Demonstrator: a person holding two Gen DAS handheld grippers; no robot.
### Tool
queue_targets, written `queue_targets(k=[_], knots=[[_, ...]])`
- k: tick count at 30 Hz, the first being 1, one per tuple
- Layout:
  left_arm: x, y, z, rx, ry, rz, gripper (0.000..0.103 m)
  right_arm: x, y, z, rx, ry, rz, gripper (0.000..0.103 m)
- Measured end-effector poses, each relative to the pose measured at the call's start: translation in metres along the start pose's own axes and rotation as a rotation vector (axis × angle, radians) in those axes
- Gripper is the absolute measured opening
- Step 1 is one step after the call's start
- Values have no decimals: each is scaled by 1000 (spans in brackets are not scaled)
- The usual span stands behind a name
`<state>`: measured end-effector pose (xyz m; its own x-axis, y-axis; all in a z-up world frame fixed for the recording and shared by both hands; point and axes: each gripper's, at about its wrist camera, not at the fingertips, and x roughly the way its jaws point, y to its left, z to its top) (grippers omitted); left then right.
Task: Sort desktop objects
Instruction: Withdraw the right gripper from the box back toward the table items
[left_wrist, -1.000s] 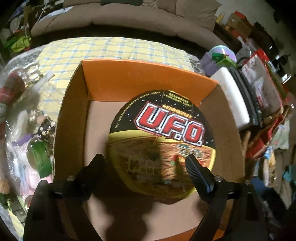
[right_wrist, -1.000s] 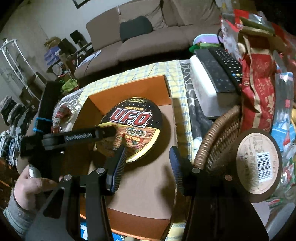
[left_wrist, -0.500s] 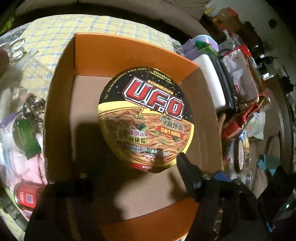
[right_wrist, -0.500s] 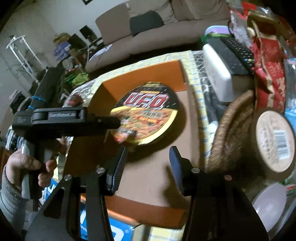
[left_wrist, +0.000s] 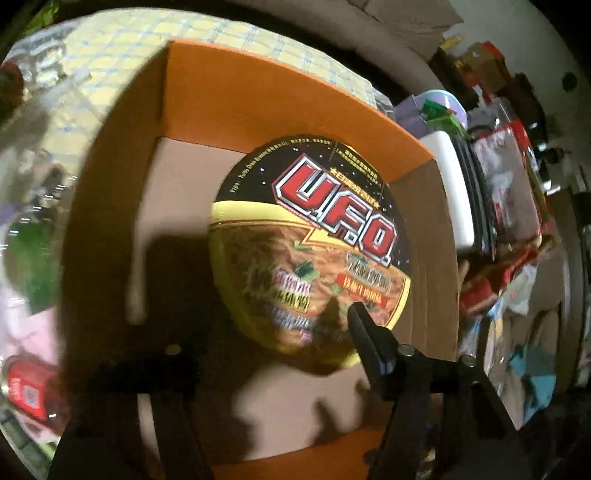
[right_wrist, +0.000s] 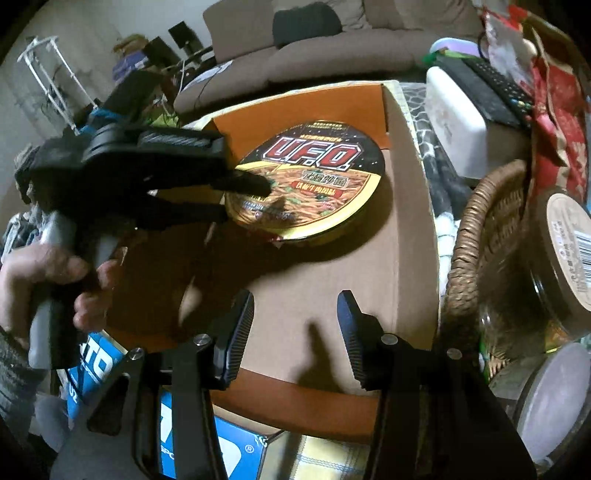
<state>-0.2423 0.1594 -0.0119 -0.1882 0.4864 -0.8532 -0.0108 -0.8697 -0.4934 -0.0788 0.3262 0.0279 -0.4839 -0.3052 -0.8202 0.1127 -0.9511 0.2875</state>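
while the u.f.o. noodle bowl (right_wrist: 308, 192) is sitting flat on the floor of the orange cardboard box (right_wrist: 413, 236), toward its far right corner, the left gripper (right_wrist: 243, 197) is pulling back from it: a second ago its fingers were straddling the near rim of the lid, and now, from the right wrist view, the tips are hovering over the near left edge of the bowl with nothing between them. from its own camera only the right finger (left_wrist: 364, 334) is showing clearly against the lid; the left finger is lost in shadow and blur, but the gap seen from the other side suggests the jaws are spread fairly wide and empty. the whole left view is smearing, which reads as the hand moving quickly. the bowl itself is lying in the same spot in the box as half a second ago, so the placing step looks finished and the release done. the right gripper (right_wrist: 293, 338) is hanging over the near part of the box floor, jaws parted at a middling width and holding nothing, just beside the wicker basket (right_wrist: 476, 236) and the glass jar (right_wrist: 550, 266). my reading is that the next object on the crowded table is now due for picking, and either hand is free for it.
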Motion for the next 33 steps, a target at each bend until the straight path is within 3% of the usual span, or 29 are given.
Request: queue_targets(k=[4,8,12,18,20,22,24,27,30,31,33], knots=[[15,-13,-5,8,15,-26,68,0,4,-3,-5,-5,-4,45],[27,-22,-7,12,20,-36,79,1,10,-7,-38,4,-30,46],[32,-25,-11,39,80,-91,83,0,11,-7,-23,6,-32,47],[-46,-20,-33,148,-5,-146,95,-19,8,-2,60,-57,17,48],[-79,-18,-43,212,-52,-117,103,-27,16,-1,61,-83,16,57],[-117,-9,-60,298,-134,-37,103,-35,27,1,55,-108,11,76],[-145,7,-75,339,-189,21,103,-43,40,-1,52,-130,2,103],[-178,39,-98,356,-237,46,103,-49,57,0,52,-130,16,103],[-207,85,-122,362,-280,124,103,-58,86,-6,29,-137,21,103],[-213,104,-131,346,-278,162,103,-61,95,-9,24,-138,29,103],[-218,139,-143,297,-274,170,103,-62,107,-14,16,-140,39,103]])
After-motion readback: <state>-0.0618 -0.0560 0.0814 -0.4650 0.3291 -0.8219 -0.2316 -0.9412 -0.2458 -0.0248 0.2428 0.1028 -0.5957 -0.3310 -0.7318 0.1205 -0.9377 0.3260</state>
